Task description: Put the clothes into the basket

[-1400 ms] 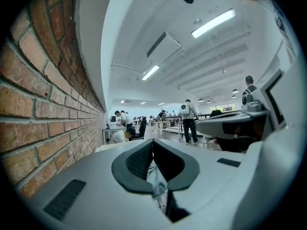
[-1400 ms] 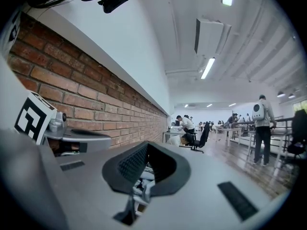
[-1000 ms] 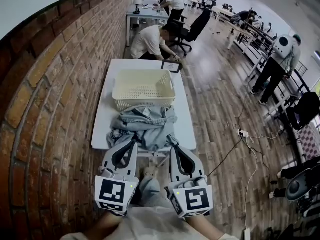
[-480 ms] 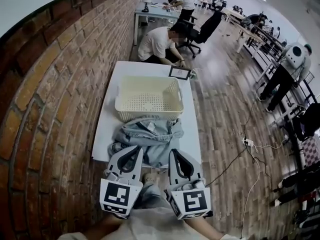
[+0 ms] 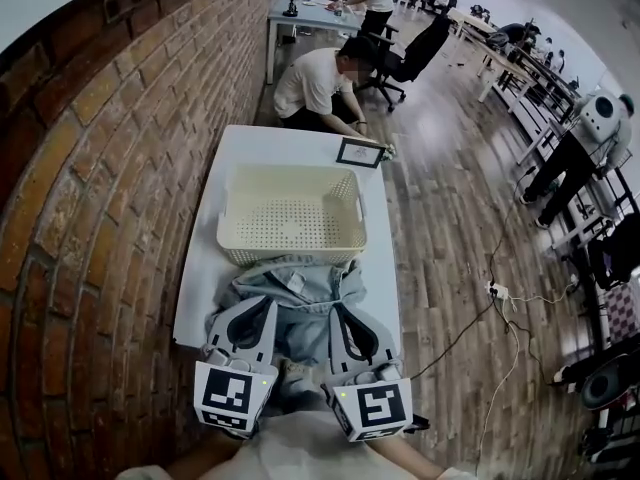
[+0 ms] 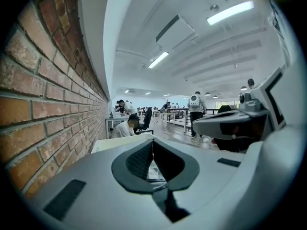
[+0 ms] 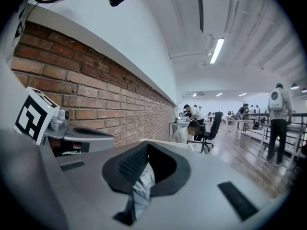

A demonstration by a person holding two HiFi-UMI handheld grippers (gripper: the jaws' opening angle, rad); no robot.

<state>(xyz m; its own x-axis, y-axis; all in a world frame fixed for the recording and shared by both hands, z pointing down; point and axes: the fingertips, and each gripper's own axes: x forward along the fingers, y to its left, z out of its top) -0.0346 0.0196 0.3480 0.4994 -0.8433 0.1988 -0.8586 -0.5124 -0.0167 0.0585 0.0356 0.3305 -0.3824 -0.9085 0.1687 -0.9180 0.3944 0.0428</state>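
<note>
The denim clothes point(image 5: 295, 286) lie bunched at the near edge of the white table point(image 5: 203, 268), just in front of the empty cream basket point(image 5: 290, 171). The left gripper point(image 5: 266, 303) and the right gripper point(image 5: 336, 311) hover side by side over the heap's near side. Each has its jaws pressed together on nothing.

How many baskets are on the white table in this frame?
1. The cream perforated plastic basket sits mid-table on the white table, just beyond the heap of light blue denim clothes; no second one shows, none seems hidden.
</note>
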